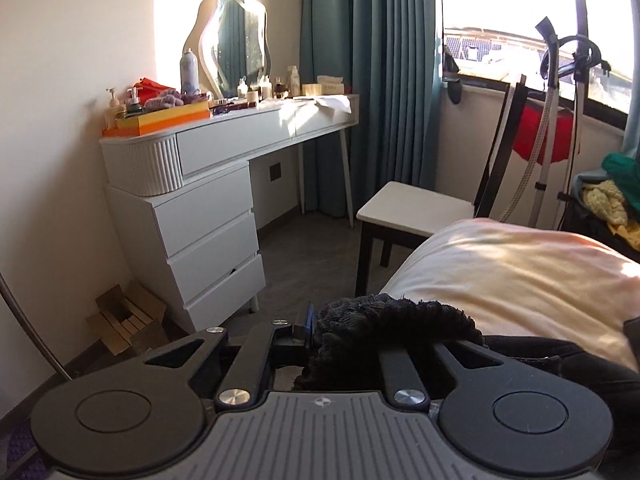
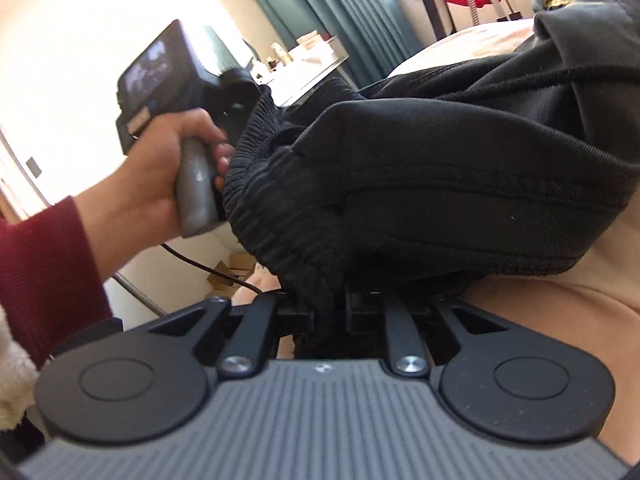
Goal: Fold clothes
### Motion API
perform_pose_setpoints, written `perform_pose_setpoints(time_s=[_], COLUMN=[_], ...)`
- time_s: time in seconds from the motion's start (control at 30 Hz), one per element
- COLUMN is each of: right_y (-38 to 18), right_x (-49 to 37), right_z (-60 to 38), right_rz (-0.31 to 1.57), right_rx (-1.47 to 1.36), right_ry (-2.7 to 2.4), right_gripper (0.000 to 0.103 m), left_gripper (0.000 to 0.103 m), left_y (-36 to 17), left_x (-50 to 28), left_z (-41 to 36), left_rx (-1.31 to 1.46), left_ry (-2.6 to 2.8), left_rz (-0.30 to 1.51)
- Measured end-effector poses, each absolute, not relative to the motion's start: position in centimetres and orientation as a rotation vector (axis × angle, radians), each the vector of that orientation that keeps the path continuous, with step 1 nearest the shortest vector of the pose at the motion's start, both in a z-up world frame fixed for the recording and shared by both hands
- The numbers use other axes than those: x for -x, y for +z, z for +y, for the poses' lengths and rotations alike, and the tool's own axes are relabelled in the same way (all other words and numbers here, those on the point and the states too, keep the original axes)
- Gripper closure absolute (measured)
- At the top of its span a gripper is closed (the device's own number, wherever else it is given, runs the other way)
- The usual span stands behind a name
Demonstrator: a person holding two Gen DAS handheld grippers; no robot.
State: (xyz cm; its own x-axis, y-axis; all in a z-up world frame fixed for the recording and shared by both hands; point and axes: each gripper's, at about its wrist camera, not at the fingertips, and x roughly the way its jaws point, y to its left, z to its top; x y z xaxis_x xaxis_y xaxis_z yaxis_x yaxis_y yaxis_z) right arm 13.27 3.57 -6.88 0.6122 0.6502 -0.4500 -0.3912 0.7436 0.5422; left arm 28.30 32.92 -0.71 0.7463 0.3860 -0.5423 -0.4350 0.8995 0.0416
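A black garment with a ribbed elastic band lies bunched on the bed's peach sheet. In the right wrist view its ribbed edge hangs down between the fingers of my right gripper, which is shut on the cloth. In the left wrist view a frayed, ribbed part of the same garment is bunched at my left gripper, also shut on it; the cloth hides the right finger. The right wrist view also shows a hand in a dark red sleeve holding the left gripper's grey handle, its fingers hidden behind the cloth.
Left of the bed stands a white dressing table with drawers, a mirror and bottles. A white-seated stool stands by the bed's corner. A teal curtain, a steamer stand and a pile of clothes are by the window. Cardboard lies on the floor.
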Motion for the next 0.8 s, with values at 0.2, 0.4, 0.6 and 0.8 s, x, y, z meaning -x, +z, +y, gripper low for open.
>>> perform_pose_setpoints(time_s=[0.2,0.4,0.6,0.8], right_y=[-6.3,-4.5,-2.0,0.6], right_x=[-13.3,-10.6,-8.1,-5.7], right_z=[3.2,3.7,2.6,-2.4], right_rz=[0.665,0.633,0.624,0.588], right_rx=[-0.413,-0.356,-0.312,-0.283], right_ry=[0.663,0.721,0.691,0.643], right_gripper=[0.067,0.008,0.009,0.011], left_gripper=[0.078,0.006,0.003,0.003], left_y=[-1.6,0.8,4.7,7.3], left_x=[-26.7,-21.3,-13.9,-7.1], left_z=[33.9,34.2,32.1,25.1], left_rx=[0.104,0.105,0.071,0.018], left_ry=[0.431,0.465,0.478,0.352], left_rz=[0.582,0.548,0.483,0.428])
